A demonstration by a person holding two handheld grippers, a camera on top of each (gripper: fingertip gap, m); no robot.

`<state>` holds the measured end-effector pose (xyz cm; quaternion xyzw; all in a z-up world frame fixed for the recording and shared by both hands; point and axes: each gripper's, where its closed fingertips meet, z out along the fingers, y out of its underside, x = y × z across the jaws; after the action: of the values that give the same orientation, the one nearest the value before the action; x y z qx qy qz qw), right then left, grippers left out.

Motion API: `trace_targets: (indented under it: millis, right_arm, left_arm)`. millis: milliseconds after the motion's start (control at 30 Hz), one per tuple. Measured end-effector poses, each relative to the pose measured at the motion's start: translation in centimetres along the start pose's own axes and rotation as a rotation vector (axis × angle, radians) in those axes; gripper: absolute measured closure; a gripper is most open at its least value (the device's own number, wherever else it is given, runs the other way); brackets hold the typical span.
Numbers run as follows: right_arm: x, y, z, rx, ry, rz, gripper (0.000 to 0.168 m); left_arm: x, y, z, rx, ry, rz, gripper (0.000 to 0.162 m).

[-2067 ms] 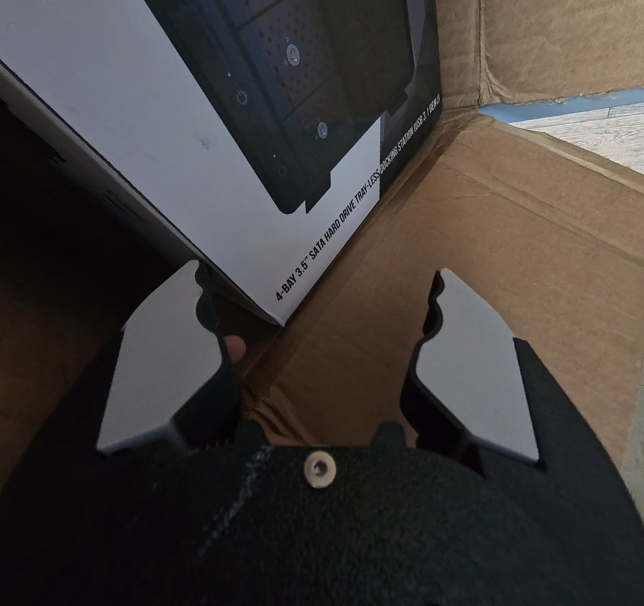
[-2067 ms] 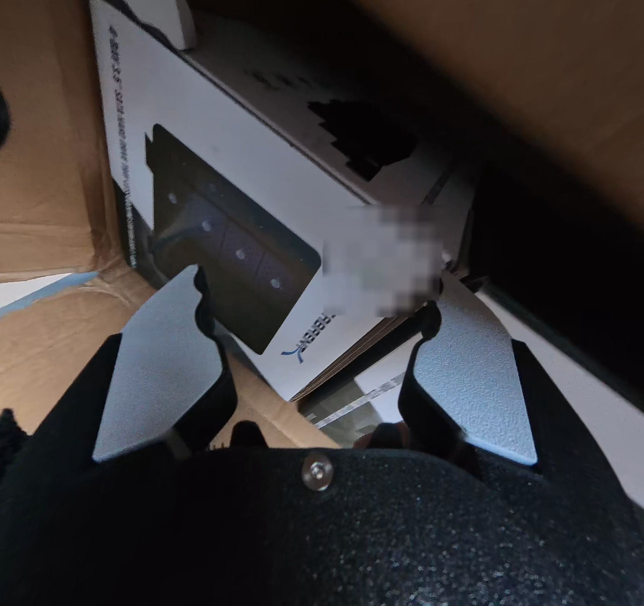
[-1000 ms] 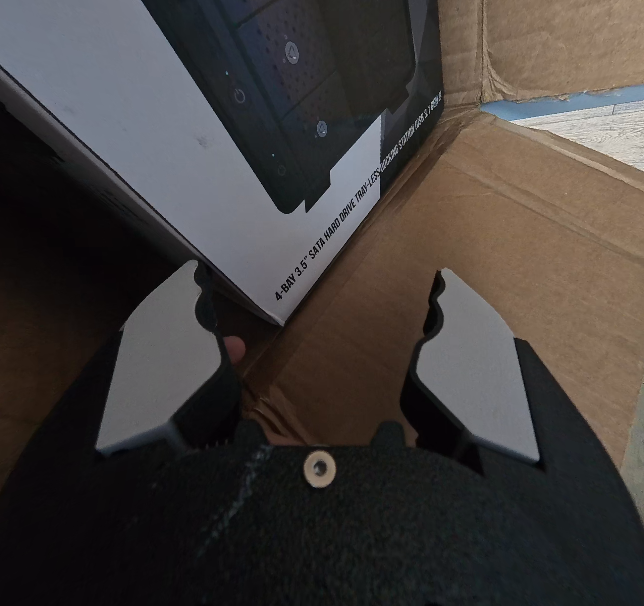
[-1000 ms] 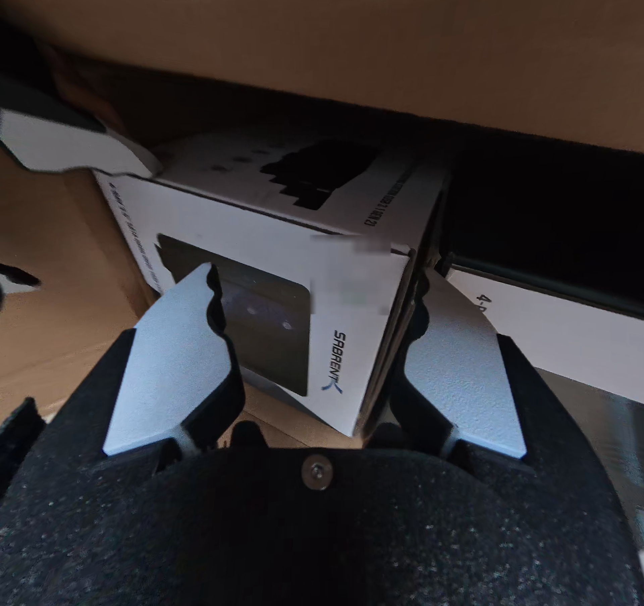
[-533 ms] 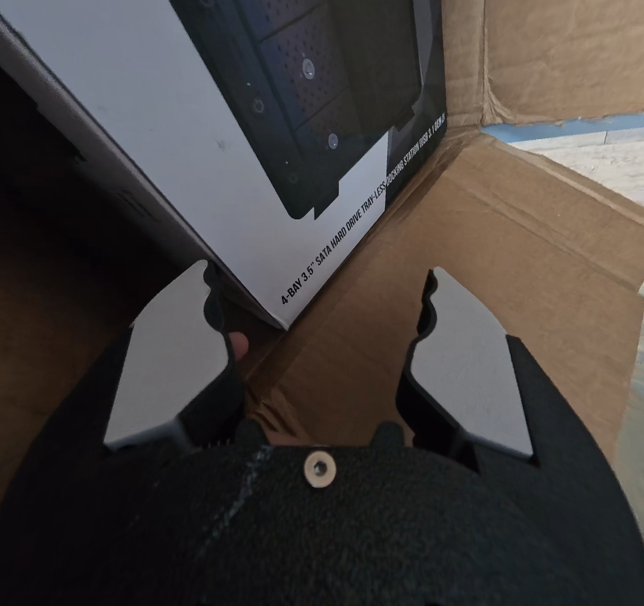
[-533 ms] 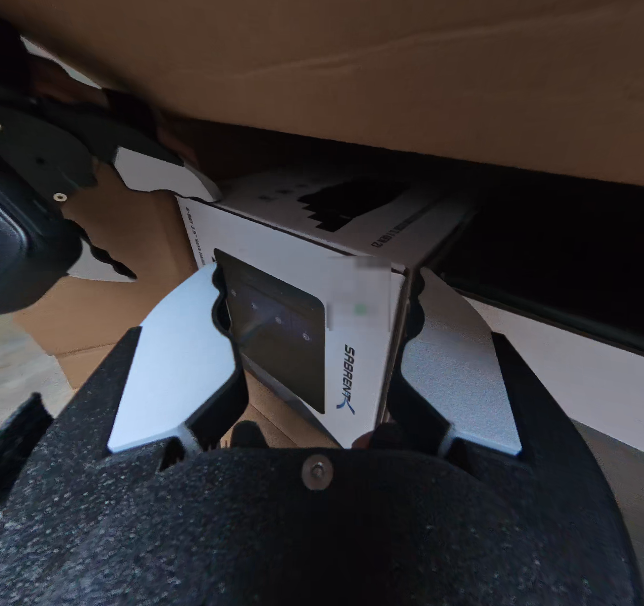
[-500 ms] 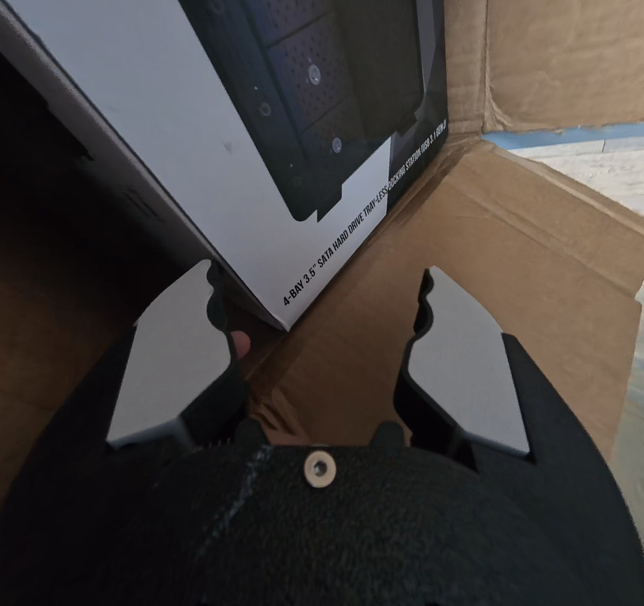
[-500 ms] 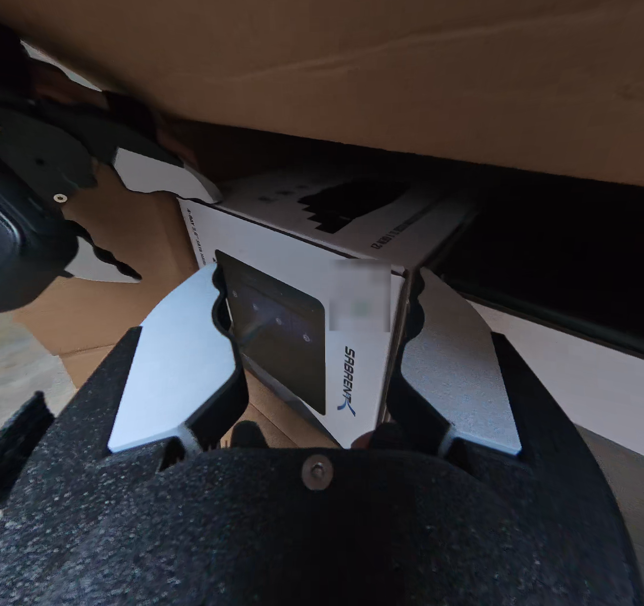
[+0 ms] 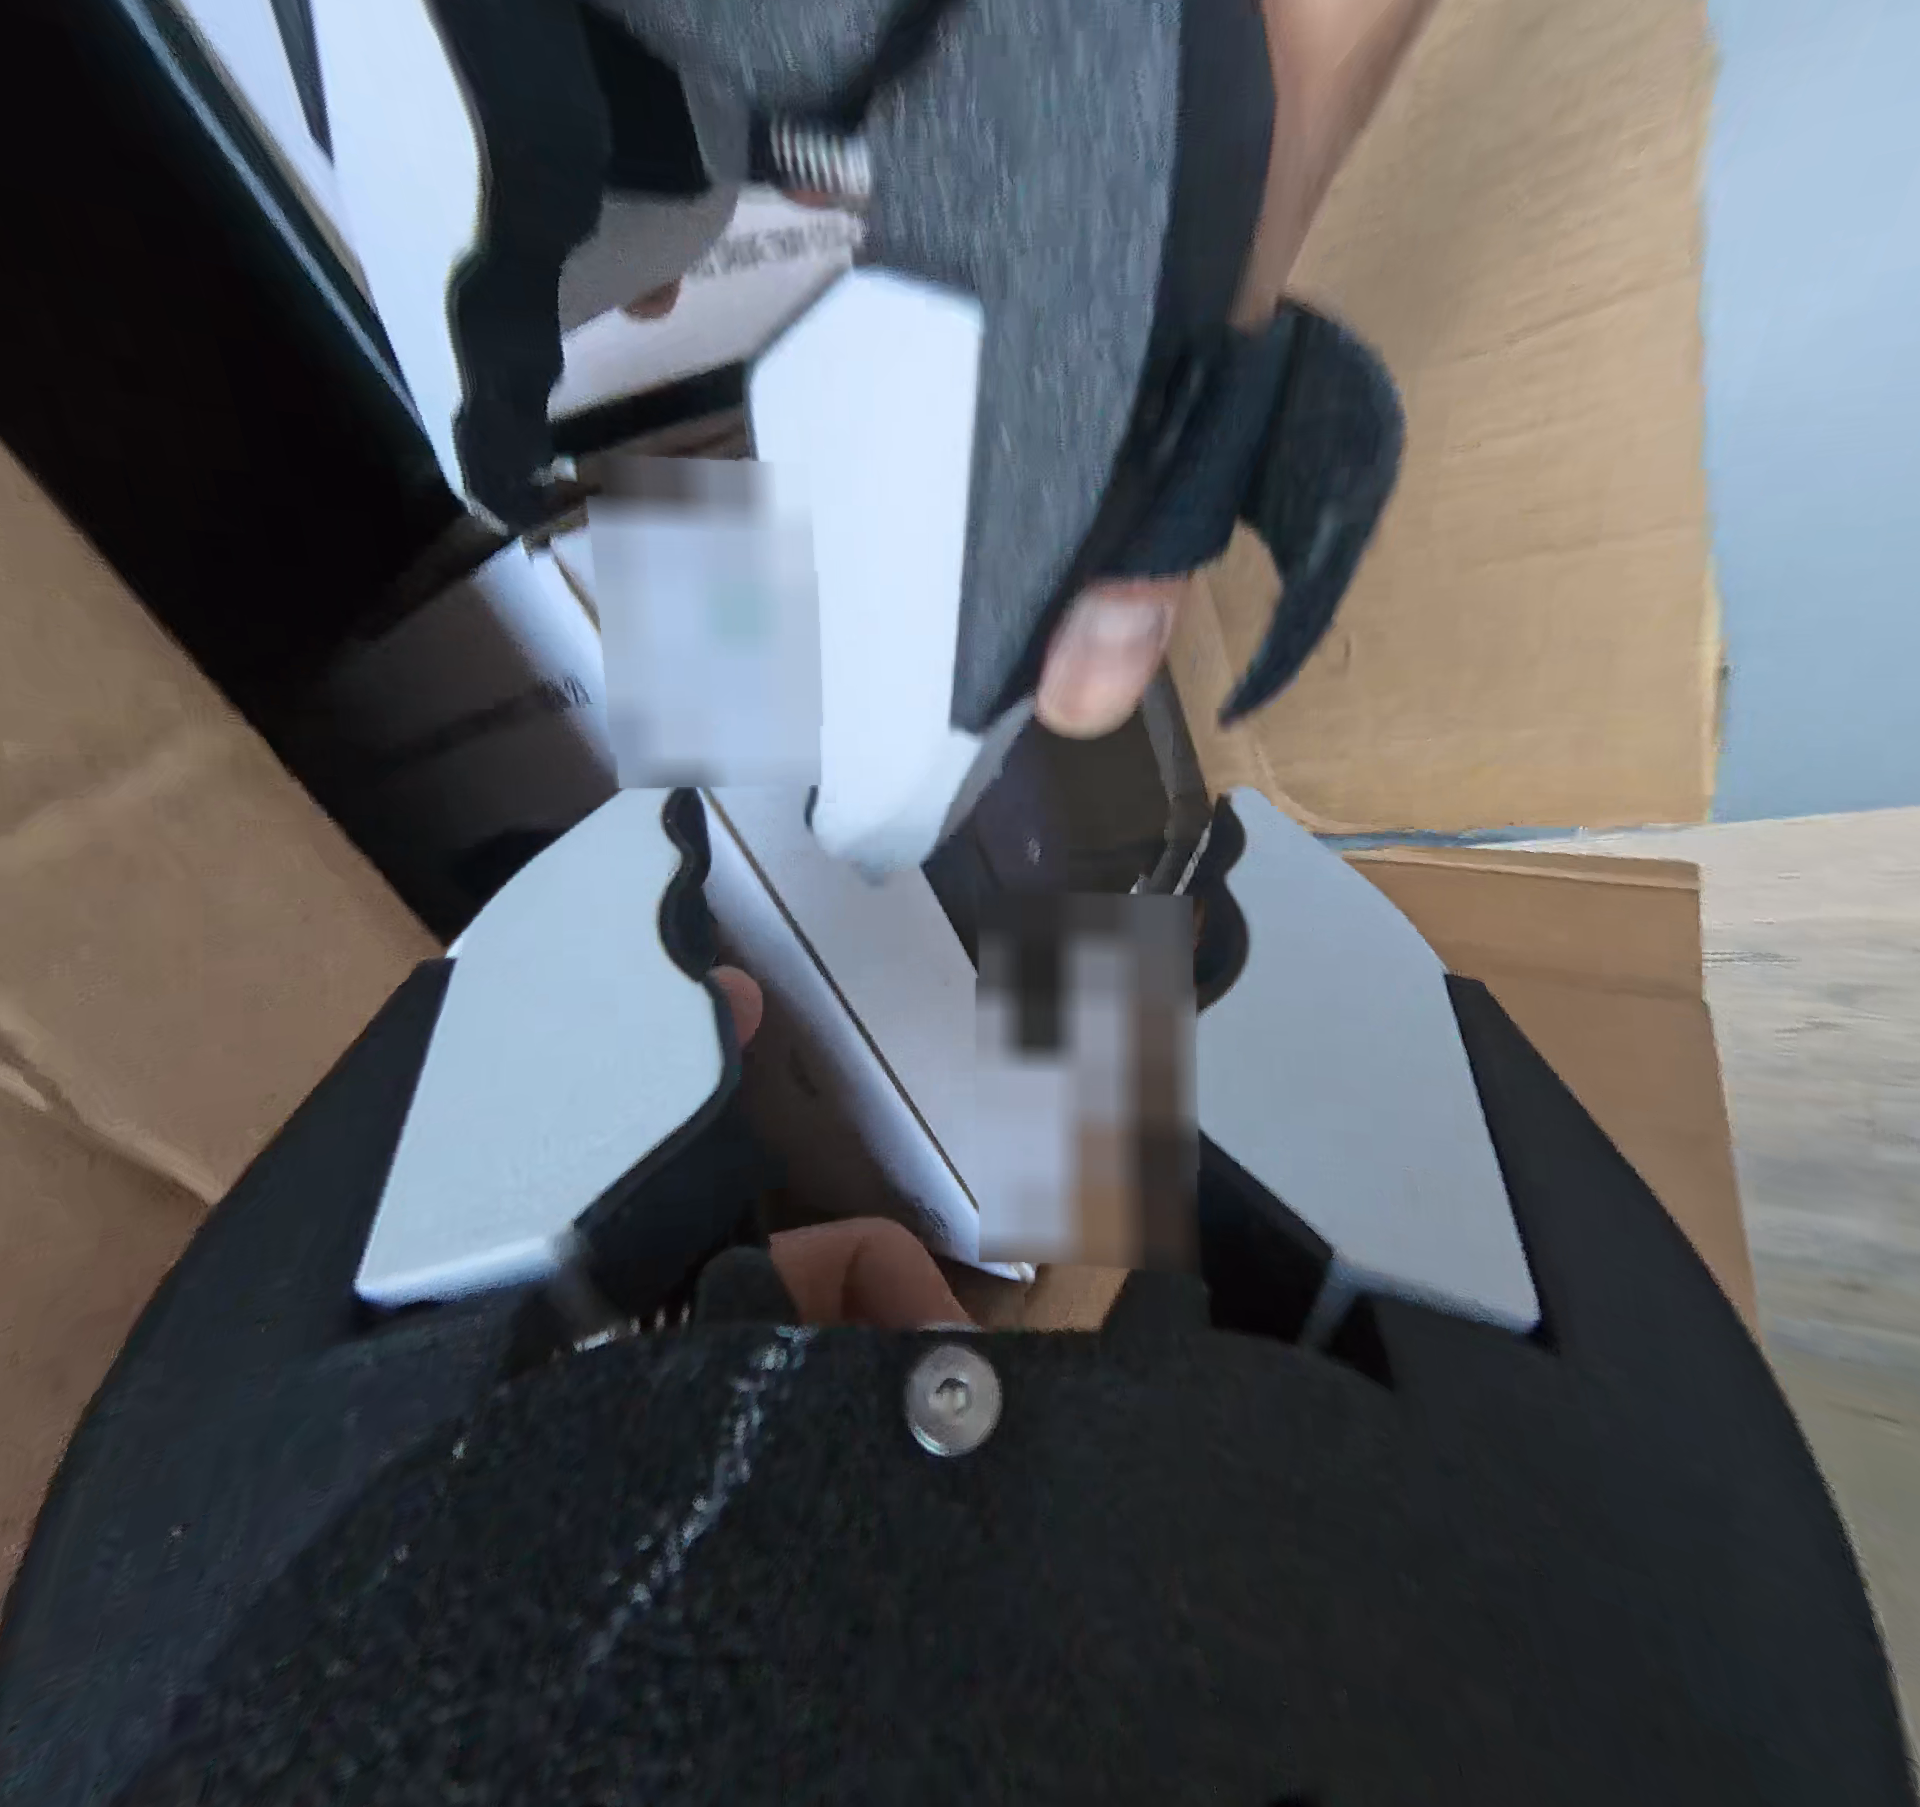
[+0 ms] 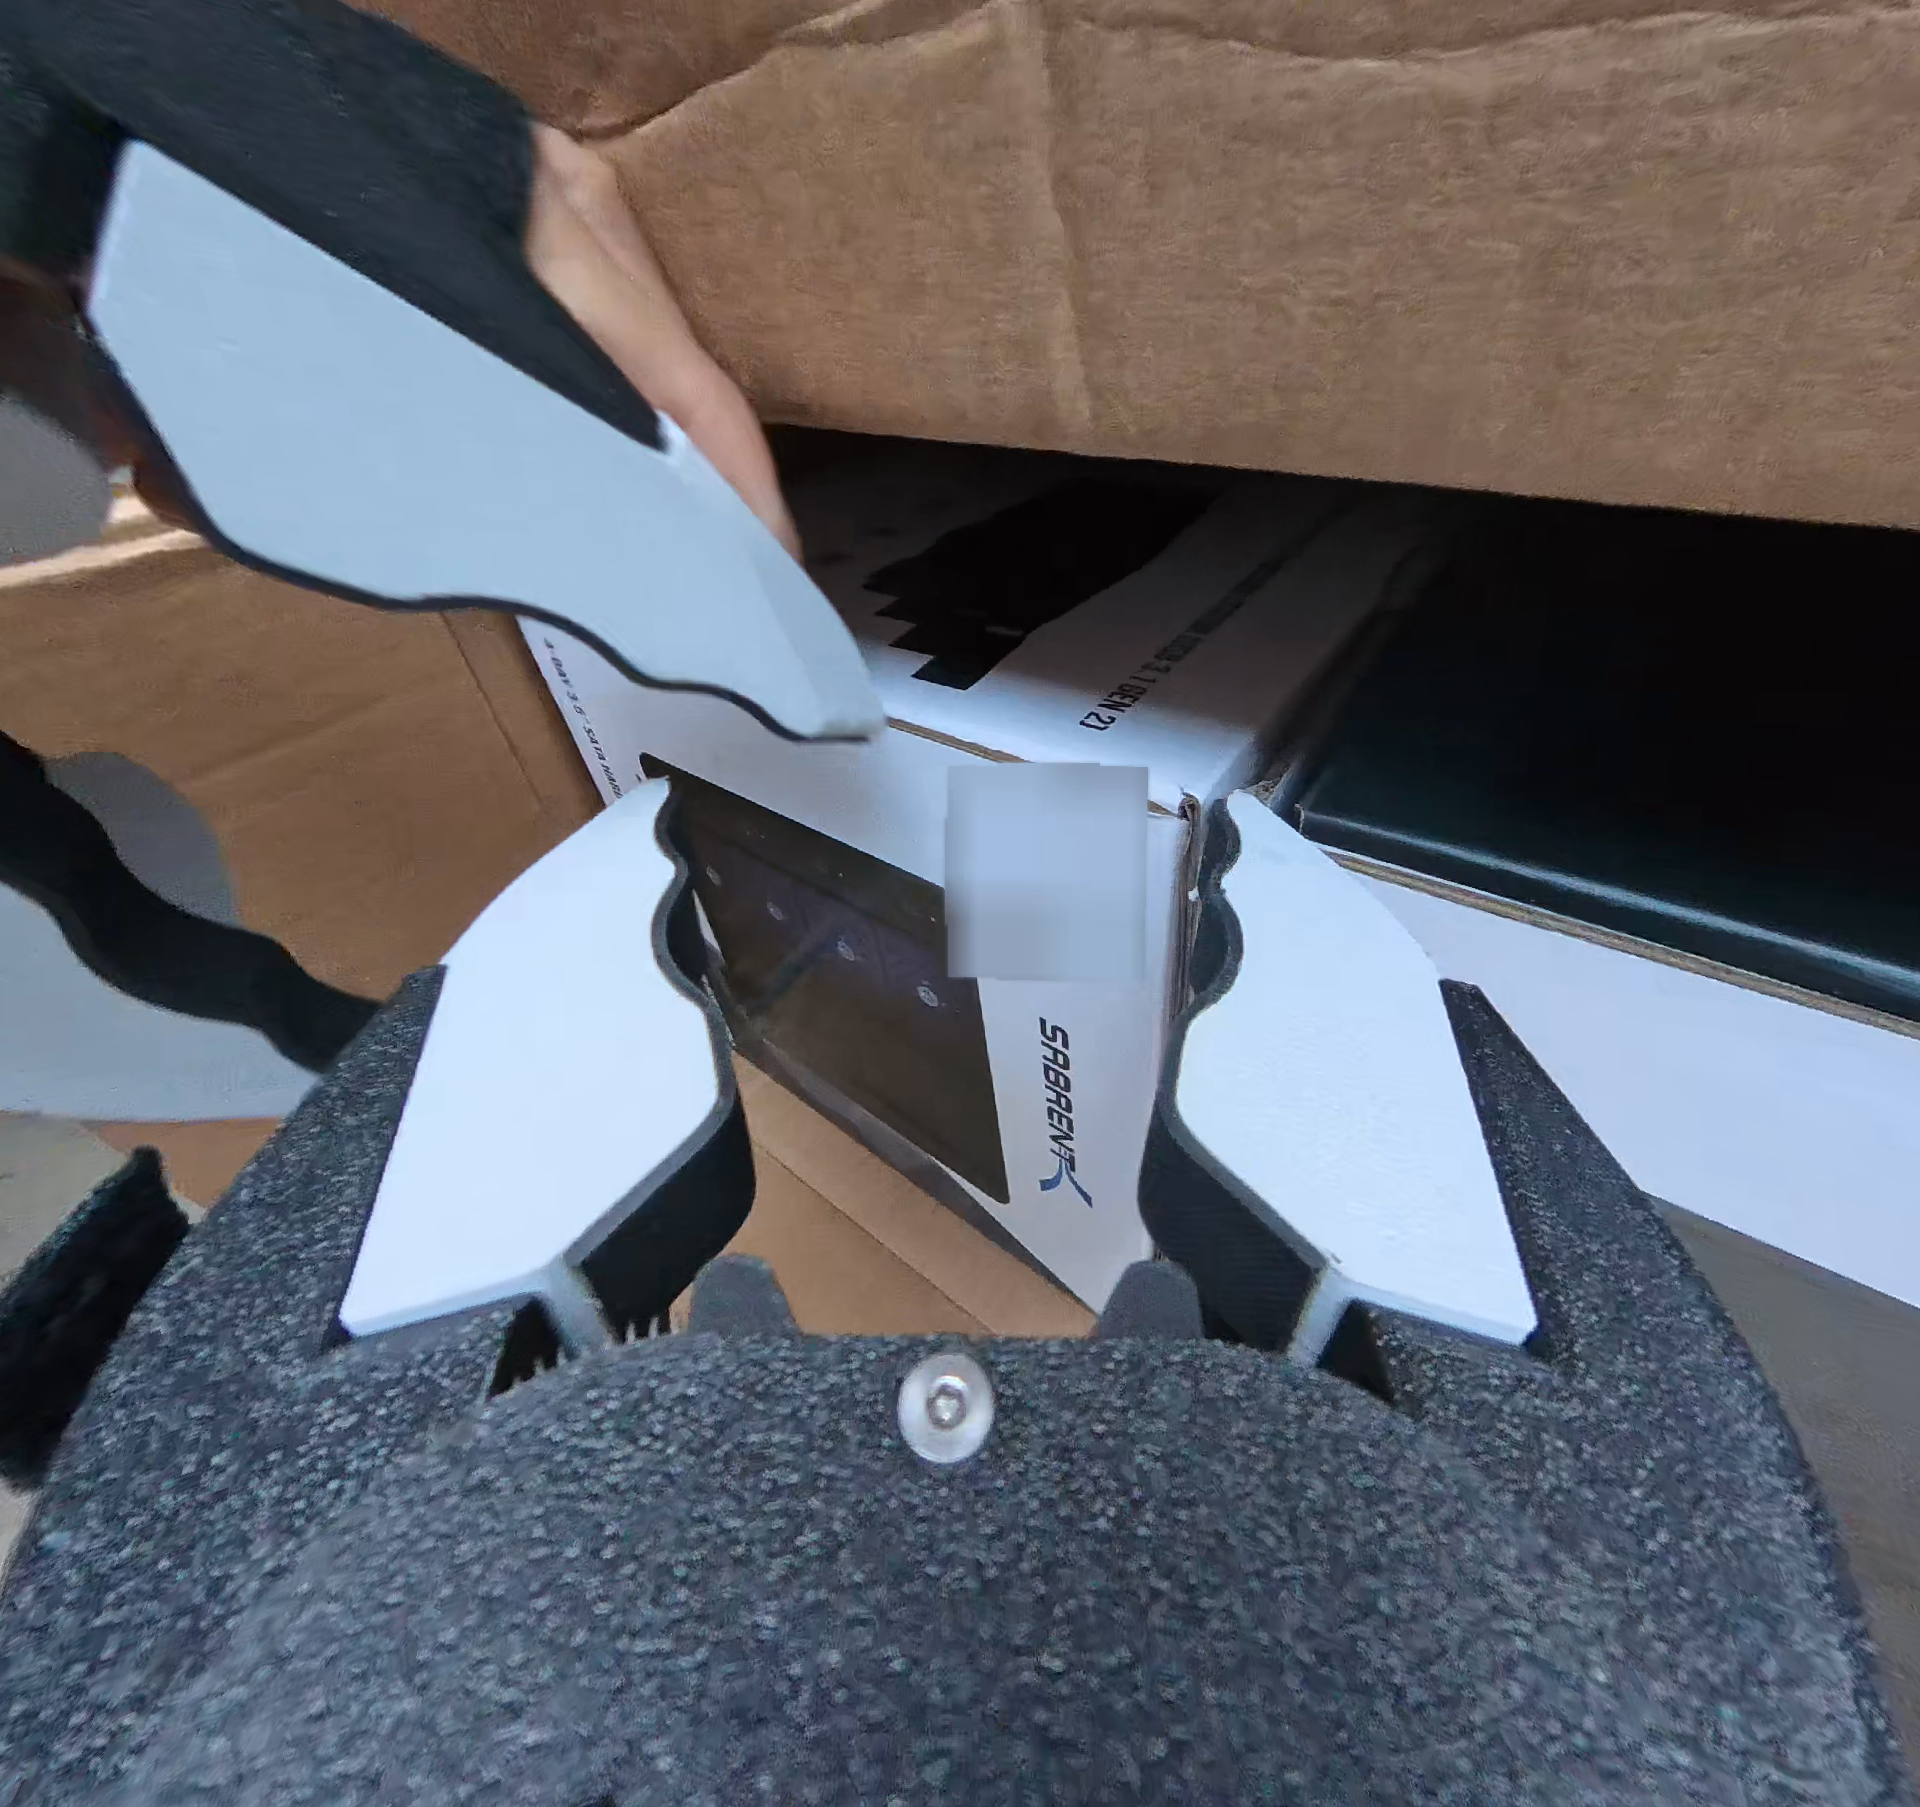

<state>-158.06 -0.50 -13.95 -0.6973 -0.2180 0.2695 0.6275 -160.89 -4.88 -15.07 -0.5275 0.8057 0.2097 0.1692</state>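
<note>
A white product box [image 10: 925, 749] with a dark device picture stands inside a brown cardboard carton [image 10: 1247, 199]. My right gripper [image 10: 945, 812] is shut on the box's near vertical corner, one finger on the pictured face and one on the side edge. My left gripper [image 9: 951, 812] is shut on another corner of the same box [image 9: 873, 1009]. The two grippers face each other. The left one's grey finger [image 10: 468, 469] rests at the box's top edge in the right wrist view. The right one's finger [image 9: 873, 562] shows in the left wrist view, with a person's thumb [image 9: 1101, 656] beside it.
A second white box [image 10: 1662, 1030] with a dark top lies to the right in the carton. Carton flaps [image 9: 1507, 407] rise close around the grippers. Light wood floor [image 9: 1818, 1030] shows beyond the carton's open edge.
Both grippers have closed in on the white box's corners and narrowed their jaws. The left gripper has swung round so the right gripper and hand now fill its view.
</note>
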Motion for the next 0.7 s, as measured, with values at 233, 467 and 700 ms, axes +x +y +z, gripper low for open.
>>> trace_targets:
  millis: [233, 467, 700]
  right_arm:
    - [0.3, 1.2, 0.3, -0.018, 0.065, -0.226, 0.075]
    - [-0.7, 1.4, 0.3, 0.005, 0.005, -0.234, 0.058]
    - [-0.5, 0.9, -0.1, 0.050, -0.022, -0.185, 0.064]
  left_arm:
    - [-0.9, -2.1, 0.3, 0.099, -0.035, 0.039, 0.071]
    - [-0.5, -2.6, -0.3, 0.131, 0.069, -0.018, 0.070]
    - [-0.2, -2.2, -0.3, 0.110, 0.085, 0.020, 0.071]
